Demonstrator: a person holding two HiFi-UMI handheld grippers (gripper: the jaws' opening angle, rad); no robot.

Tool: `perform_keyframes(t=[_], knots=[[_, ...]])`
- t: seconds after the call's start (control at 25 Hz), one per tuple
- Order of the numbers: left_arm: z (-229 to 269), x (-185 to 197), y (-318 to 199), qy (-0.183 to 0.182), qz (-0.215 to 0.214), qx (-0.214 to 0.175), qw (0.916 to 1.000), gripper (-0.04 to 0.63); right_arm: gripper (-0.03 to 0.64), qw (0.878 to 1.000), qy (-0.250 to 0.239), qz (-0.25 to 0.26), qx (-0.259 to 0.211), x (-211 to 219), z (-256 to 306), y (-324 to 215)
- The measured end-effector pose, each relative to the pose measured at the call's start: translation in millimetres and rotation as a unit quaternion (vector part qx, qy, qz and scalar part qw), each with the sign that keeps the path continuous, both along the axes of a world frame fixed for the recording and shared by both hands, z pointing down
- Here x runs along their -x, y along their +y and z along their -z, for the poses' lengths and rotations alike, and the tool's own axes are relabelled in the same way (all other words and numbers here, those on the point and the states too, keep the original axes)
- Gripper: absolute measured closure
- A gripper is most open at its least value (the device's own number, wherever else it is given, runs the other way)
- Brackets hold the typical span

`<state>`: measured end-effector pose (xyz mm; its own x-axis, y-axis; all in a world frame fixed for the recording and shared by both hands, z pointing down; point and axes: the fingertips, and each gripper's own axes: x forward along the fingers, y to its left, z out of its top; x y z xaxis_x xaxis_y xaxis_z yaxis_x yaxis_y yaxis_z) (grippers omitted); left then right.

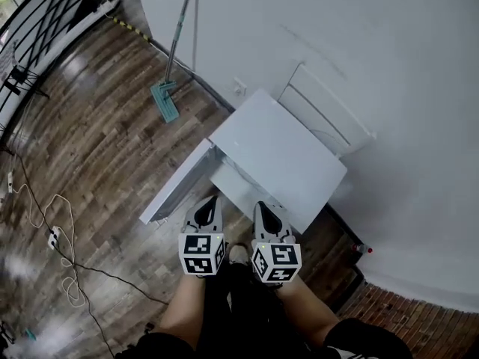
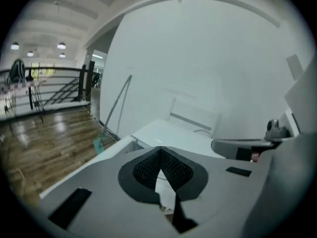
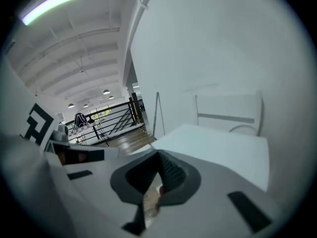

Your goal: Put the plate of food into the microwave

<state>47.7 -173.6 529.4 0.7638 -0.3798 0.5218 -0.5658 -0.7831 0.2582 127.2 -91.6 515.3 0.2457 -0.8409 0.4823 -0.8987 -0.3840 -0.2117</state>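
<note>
A white box-shaped microwave (image 1: 281, 155) stands in front of me, and its door (image 1: 174, 189) hangs open to the left. The same white top shows in the left gripper view (image 2: 168, 133) and the right gripper view (image 3: 223, 145). No plate of food is in any view. My left gripper (image 1: 211, 200) and right gripper (image 1: 264, 208) are held side by side close to my body, just short of the microwave's open front. Both are shut with nothing between the jaws, as the left gripper (image 2: 159, 151) and right gripper (image 3: 159, 155) each show in their own views.
A white chair (image 1: 325, 107) stands against the white wall behind the microwave. A mop (image 1: 174, 66) leans on the wall at the left. Cables and a power strip (image 1: 54, 238) lie on the wooden floor at the left, and a black railing (image 1: 45, 21) runs along the far left.
</note>
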Motion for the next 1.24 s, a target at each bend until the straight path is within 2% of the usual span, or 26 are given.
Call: perform_keyframes(t=[0.08, 0.2, 0.28, 0.44, 0.64, 0.8, 1.24], knots=[[44, 1, -1, -0.008, 0.003, -0.013, 0.9999, 0.598, 0.611, 0.999, 0.021, 0.007, -0.025, -6, 47, -8], [110, -3, 1, 0.012, 0.006, -0.018, 0.9997, 0.598, 0.611, 0.997, 0.048, 0.011, -0.063, -16, 117, -13], [149, -8, 3, 0.025, 0.002, -0.036, 0.9991, 0.598, 0.611, 0.995, 0.053, 0.001, -0.083, -25, 154, -13], [211, -21, 6, 0.056, -0.008, -0.077, 0.9955, 0.598, 0.611, 0.991, 0.056, -0.018, -0.116, -35, 206, -12], [277, -37, 19, 0.097, -0.029, -0.111, 0.9886, 0.598, 0.611, 0.988, 0.067, -0.005, -0.139, -31, 258, -7], [297, -47, 24, 0.116, -0.03, -0.121, 0.9854, 0.598, 0.611, 0.985, 0.082, 0.013, -0.149, -30, 274, -7], [295, -61, 38, 0.125, -0.024, -0.123, 0.9841, 0.598, 0.611, 0.983, 0.105, 0.014, -0.15, -44, 272, 6]])
